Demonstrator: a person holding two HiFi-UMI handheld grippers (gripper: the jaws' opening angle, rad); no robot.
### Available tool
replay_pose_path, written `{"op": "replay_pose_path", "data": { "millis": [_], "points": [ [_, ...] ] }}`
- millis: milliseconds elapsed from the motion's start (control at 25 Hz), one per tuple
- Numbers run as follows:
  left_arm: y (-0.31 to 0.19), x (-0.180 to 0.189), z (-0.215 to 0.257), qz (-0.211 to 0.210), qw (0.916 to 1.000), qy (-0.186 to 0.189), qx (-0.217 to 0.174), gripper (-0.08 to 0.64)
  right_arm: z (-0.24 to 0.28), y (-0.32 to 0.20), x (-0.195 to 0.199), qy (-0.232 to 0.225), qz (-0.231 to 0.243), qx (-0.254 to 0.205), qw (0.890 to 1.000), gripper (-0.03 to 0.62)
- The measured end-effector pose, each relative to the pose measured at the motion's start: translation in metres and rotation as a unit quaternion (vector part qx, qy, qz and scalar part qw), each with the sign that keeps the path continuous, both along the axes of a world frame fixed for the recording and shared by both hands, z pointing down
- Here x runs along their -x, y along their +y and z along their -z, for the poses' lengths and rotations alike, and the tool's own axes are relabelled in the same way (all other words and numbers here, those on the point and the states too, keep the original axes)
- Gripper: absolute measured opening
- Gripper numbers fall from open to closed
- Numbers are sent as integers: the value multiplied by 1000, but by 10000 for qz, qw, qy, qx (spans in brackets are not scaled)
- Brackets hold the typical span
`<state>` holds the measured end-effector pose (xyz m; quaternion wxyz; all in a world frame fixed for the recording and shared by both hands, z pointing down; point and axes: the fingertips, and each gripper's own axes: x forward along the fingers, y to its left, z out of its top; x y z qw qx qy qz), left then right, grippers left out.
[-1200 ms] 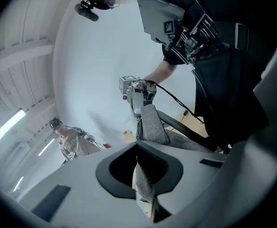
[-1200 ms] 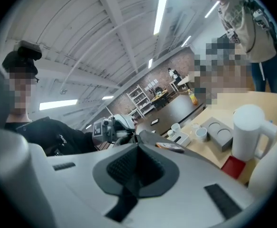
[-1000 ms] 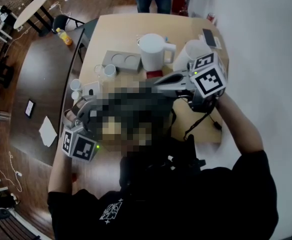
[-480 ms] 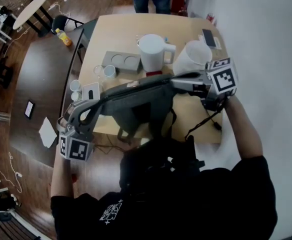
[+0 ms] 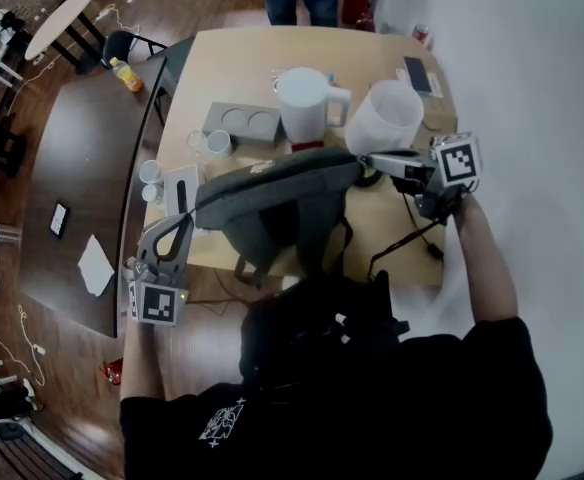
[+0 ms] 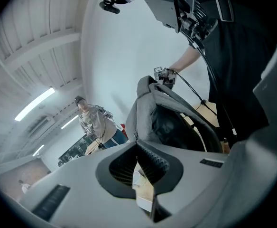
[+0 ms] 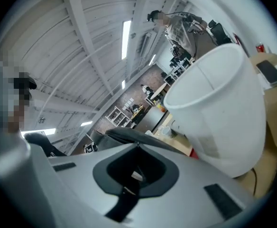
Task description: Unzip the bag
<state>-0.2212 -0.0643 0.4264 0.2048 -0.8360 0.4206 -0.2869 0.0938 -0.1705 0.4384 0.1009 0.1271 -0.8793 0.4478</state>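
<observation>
So the bag [image 5: 272, 193] is strung out between both grippers. Since a second ago the right gripper [image 5: 367, 158] has been dragged out to the bag's far end while the left gripper [image 5: 184, 216] was kept at the other, so the top looks mostly unzipped, and dark lining can be seen gaping just past the left tips. Both sets of jaws are pressed fully together. A small metal zip pull seems to be nipped by the left; what's pinched by the right can't be made out. A white tub [image 5: 384, 118] is parked just beyond the right gripper. No readable writing is spotted, only square markers and an illegible shirt print.
</observation>
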Motion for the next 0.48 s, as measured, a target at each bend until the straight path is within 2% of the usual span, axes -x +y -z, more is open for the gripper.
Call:
{"op": "replay_pose_path", "data": {
  "millis": [240, 480],
  "points": [
    [6, 13, -29, 316, 9991, 230, 179, 2, -35, -5, -15, 221, -184, 163, 9995, 11],
    [12, 24, -80, 623, 9956, 285, 643, 2, -66, -4, -15, 155, -253, 466, 9985, 11]
  ]
}}
